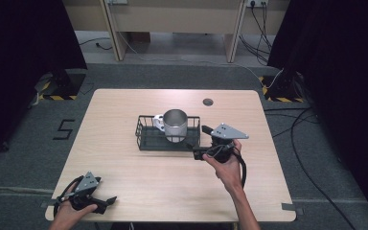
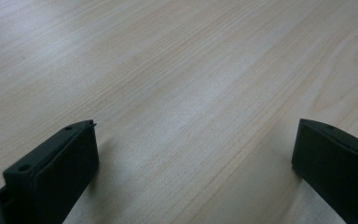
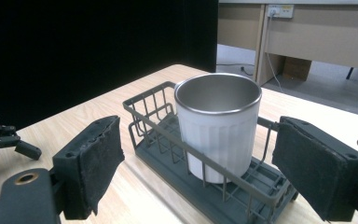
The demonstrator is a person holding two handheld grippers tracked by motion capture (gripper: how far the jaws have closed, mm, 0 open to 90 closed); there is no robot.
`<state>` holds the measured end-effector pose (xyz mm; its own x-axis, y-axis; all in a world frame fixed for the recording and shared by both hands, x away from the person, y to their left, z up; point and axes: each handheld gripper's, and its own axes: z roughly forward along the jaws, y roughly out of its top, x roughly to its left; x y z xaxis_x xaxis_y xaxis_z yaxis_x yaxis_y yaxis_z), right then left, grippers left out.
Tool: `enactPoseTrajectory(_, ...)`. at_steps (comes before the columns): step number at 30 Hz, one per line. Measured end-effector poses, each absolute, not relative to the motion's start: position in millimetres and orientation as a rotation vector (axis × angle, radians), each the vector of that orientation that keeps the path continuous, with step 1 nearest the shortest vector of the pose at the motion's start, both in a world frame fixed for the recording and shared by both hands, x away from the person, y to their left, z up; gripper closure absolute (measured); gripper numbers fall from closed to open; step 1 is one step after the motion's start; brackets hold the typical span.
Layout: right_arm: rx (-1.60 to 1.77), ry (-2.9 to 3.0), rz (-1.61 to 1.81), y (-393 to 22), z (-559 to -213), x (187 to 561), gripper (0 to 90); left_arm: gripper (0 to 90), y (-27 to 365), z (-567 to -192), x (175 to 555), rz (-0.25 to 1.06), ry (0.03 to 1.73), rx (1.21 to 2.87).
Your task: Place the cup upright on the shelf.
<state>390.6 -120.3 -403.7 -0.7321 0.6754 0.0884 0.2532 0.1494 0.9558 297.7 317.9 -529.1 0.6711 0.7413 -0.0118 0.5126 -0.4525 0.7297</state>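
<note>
Seemingly a grasp is being lined up: the right gripper [image 1: 202,142] is held with jaws spread wide and empty just right of the dark wire basket [image 3: 177,156], where the ribbed white steel-lined mug [image 3: 218,126] stands upright. The jaws should be squared to the mug wall and kept clear of the basket rails. The left gripper [image 1: 106,201] rests near-left on the pale wooden desk [image 1: 139,182], jaws open, empty. The mug's handle and the white item behind it are hard to make out.

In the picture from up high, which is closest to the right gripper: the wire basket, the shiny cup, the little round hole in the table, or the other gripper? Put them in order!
From the right gripper:
1. Wire basket, just left of it.
2. Shiny cup, inside the basket's right half.
3. Round hole, toward the far edge.
4. Left gripper, near-left corner.
</note>
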Motion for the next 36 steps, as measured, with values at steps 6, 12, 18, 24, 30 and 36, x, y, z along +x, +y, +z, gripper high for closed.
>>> enactPoseTrajectory(6,0.902,2.068,1.613,-126.0,-407.3,386.1,15.5,0.0,317.9,-529.1,297.7,0.402,0.961,2.154)
enactPoseTrajectory(12,0.914,2.059,1.614,-132.2,-411.4,380.4,15.5,0.0,317.9,-529.1,297.7,0.402,0.962,2.154)
enactPoseTrajectory(18,0.92,2.062,1.608,-135.8,-416.7,375.0,15.5,0.0,317.9,-529.1,297.7,0.402,0.961,2.154)
enactPoseTrajectory(24,0.928,2.061,1.609,-139.6,-423.7,369.2,15.5,0.0,317.9,-529.1,297.7,0.401,0.962,2.154)
enactPoseTrajectory(30,0.93,2.06,1.595,-141.8,-428.1,364.1,15.5,0.0,317.9,-529.1,297.7,0.402,0.961,2.154)
enactPoseTrajectory(36,0.932,2.061,1.599,-144.2,-432.4,357.4,15.6,0.0,317.9,-529.1,297.7,0.401,0.961,2.154)
